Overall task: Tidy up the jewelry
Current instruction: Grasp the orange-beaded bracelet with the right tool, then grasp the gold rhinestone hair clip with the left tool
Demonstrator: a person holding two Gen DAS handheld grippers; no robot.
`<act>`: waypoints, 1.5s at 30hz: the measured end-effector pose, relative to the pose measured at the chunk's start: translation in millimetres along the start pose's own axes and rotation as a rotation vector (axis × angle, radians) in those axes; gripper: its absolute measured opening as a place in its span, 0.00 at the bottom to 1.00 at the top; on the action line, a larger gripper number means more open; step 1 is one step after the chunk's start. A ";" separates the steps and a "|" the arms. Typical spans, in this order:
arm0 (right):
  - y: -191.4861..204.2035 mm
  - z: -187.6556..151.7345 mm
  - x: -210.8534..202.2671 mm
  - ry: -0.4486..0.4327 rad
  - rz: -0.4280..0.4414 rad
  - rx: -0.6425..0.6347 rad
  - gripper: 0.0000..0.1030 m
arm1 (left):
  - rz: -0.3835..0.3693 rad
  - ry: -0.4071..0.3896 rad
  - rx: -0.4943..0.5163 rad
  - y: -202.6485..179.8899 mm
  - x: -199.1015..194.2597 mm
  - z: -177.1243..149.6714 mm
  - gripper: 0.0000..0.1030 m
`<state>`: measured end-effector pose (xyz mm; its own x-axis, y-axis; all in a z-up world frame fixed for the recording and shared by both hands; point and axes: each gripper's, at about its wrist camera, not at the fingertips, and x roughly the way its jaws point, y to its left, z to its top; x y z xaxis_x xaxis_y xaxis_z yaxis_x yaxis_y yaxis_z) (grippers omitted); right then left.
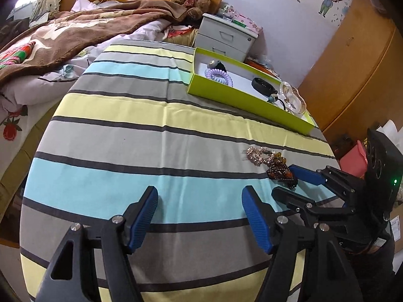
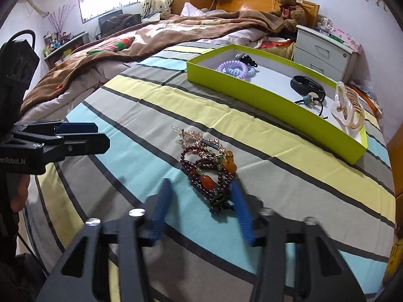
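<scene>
Right gripper (image 2: 201,201) straddles bead bracelet (image 2: 214,176), unclosed.

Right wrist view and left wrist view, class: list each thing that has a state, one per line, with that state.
Green box: open, no lid, jewelry inside.
Bead necklace: bunched on the cloth, outside the box.
Left gripper: open, empty.
Right gripper: open, fingers around the necklace's near end.
Nightstand drawers: closed.

A brown teddy bear (image 2: 289,5) sits against the wooden headboard (image 2: 252,1). Beside the bed stands a grey drawer cabinet (image 1: 226,36). A brown blanket (image 2: 151,35) covers the bed.
</scene>
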<state>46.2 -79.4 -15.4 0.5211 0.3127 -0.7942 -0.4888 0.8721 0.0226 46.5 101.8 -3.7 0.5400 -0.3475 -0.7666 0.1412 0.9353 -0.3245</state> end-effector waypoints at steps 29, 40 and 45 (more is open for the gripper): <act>-57.4 -47.2 -69.2 -0.147 -0.088 0.235 0.14 | 0.001 -0.009 0.158 -56.8 33.3 36.9 0.69; -69.5 -54.6 -76.6 -0.172 -0.088 0.285 0.14 | -0.010 0.061 0.261 -86.4 66.0 40.2 0.69; -70.8 -55.4 -76.4 -0.178 -0.083 0.291 0.14 | -0.041 0.085 0.307 -99.9 63.3 25.9 0.69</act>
<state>2.2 -185.9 10.1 0.6769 0.2742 -0.6831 -0.2326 0.9601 0.1550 88.0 -11.9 -5.4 0.4590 -0.3774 -0.8043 0.4124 0.8923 -0.1834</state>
